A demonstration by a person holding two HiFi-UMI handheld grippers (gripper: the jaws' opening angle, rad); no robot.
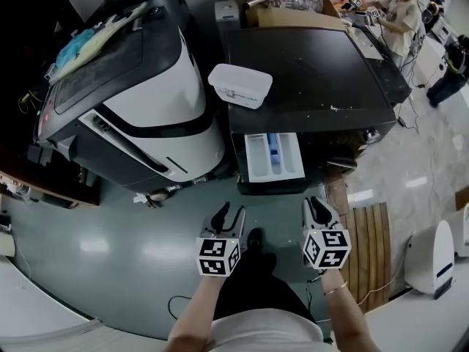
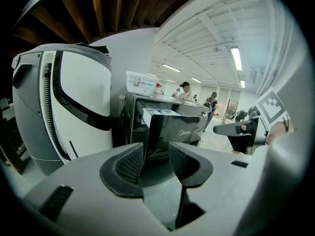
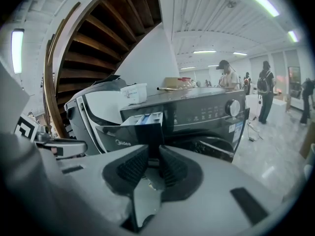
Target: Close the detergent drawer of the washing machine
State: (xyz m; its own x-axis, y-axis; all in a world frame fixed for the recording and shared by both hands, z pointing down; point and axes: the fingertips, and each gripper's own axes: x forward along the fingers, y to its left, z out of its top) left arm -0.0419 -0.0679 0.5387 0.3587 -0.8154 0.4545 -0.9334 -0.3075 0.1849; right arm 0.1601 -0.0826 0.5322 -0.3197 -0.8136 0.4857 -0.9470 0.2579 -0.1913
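The black washing machine (image 1: 308, 72) stands ahead of me, its detergent drawer (image 1: 275, 156) pulled out toward me, white inside with a blue insert. In the left gripper view the drawer (image 2: 160, 122) juts out past the jaws; in the right gripper view the drawer (image 3: 142, 124) sits just beyond the pads. My left gripper (image 1: 230, 213) hangs below and left of the drawer, open and holding nothing (image 2: 156, 161). My right gripper (image 1: 319, 205) hovers below the drawer's right corner, jaws a narrow gap apart and holding nothing (image 3: 153, 163). Neither touches the drawer.
A white plastic tub (image 1: 240, 85) rests on the machine's left top corner. A large white and black machine (image 1: 139, 94) stands at the left. A cardboard box (image 1: 293, 9) sits behind. A wooden slatted board (image 1: 370, 248) lies on the floor at right. A person (image 1: 399, 13) stands far back.
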